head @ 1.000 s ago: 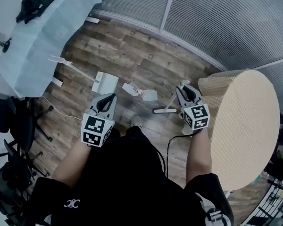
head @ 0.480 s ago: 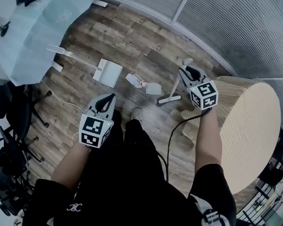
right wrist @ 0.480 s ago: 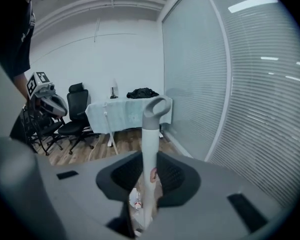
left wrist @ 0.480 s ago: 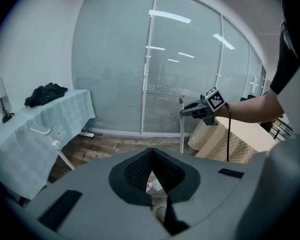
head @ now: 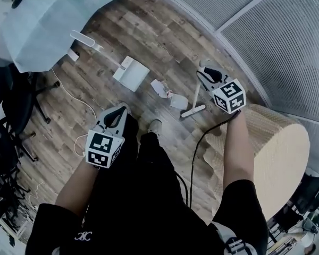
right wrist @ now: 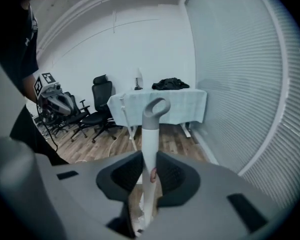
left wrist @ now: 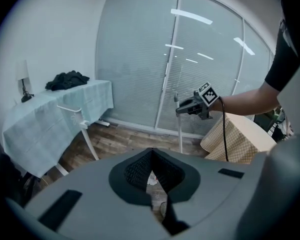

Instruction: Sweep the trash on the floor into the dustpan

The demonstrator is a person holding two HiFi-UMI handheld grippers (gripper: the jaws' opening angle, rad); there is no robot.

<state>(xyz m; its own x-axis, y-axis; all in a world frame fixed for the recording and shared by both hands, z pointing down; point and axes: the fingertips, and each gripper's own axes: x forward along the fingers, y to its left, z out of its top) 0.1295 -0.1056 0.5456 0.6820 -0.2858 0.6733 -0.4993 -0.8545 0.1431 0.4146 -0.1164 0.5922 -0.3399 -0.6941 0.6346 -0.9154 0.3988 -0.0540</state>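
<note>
Wood-plank floor (head: 149,36), slim broom (head: 196,95) (looped handle (right wrist: 149,120))

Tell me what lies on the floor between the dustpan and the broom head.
Paper trash lies between the dustpan and the broom head; the head view shows it.

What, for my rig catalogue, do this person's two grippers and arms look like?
Both the left gripper and the right gripper have grey shells, black ribbed pads and a white cube with black square markers. A black cable runs from the right one. The person wears a black short-sleeved top with a small white emblem.
</note>
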